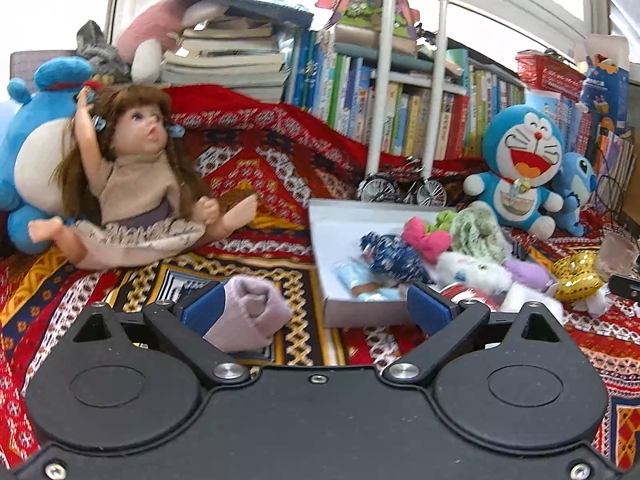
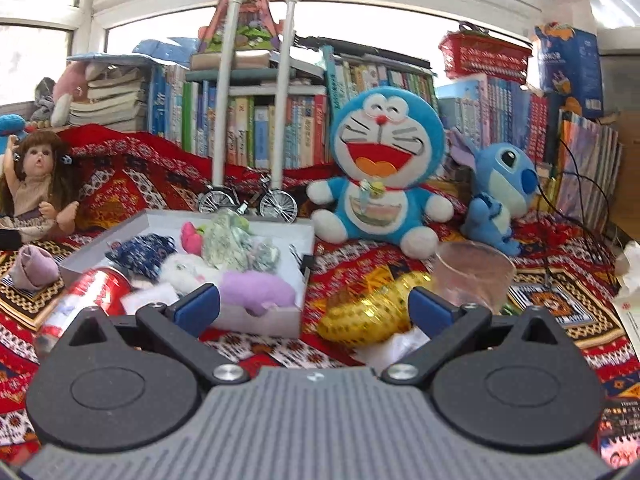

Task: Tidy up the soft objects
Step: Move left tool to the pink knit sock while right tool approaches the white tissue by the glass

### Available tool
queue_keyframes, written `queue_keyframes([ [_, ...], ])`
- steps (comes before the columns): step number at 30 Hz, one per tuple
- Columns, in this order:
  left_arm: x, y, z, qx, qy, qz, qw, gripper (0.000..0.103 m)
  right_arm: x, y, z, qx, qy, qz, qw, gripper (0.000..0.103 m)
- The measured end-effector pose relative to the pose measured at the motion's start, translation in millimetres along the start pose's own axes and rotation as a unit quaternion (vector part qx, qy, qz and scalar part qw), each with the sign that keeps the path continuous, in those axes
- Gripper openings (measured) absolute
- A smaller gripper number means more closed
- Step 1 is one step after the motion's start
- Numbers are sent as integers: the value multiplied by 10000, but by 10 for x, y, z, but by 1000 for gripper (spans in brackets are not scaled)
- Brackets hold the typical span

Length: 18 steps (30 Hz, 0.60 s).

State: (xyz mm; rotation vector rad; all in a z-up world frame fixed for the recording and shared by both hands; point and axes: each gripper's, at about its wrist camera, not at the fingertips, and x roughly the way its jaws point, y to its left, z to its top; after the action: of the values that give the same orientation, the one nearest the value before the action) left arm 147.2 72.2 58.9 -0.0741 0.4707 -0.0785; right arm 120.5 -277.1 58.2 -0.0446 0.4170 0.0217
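A shallow white box (image 1: 348,312) (image 2: 260,314) lies on the patterned red cloth and holds several soft items: a navy patterned pouch (image 1: 390,258), a pink plush bow (image 1: 426,236), a green knit piece (image 1: 476,232), a white furry toy (image 1: 472,270) and a lilac plush (image 2: 256,290). A mauve rolled sock (image 1: 250,312) (image 2: 34,266) lies left of the box, against the left finger of my open left gripper (image 1: 314,306). My right gripper (image 2: 314,306) is open and empty, over a gold sequin pouch (image 2: 368,312).
A brown-haired doll (image 1: 136,184) and a big blue plush sit at the left. A Doraemon plush (image 2: 382,172) and a Stitch plush (image 2: 502,196) sit at the back right. A red can (image 2: 86,292), a clear cup (image 2: 472,276), a toy bicycle (image 2: 248,200) and shelved books are around.
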Motion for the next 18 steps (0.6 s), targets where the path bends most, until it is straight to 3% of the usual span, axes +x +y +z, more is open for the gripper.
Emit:
queue_keyframes([
  [16,376,220,-173,-221,403,484,9978,97,151,-284,-255,237,516,-141,9983,87],
  [18,409,251,-189,-291,444,510,9973,95,194,-326,-271,341,583,-190,9975,79],
])
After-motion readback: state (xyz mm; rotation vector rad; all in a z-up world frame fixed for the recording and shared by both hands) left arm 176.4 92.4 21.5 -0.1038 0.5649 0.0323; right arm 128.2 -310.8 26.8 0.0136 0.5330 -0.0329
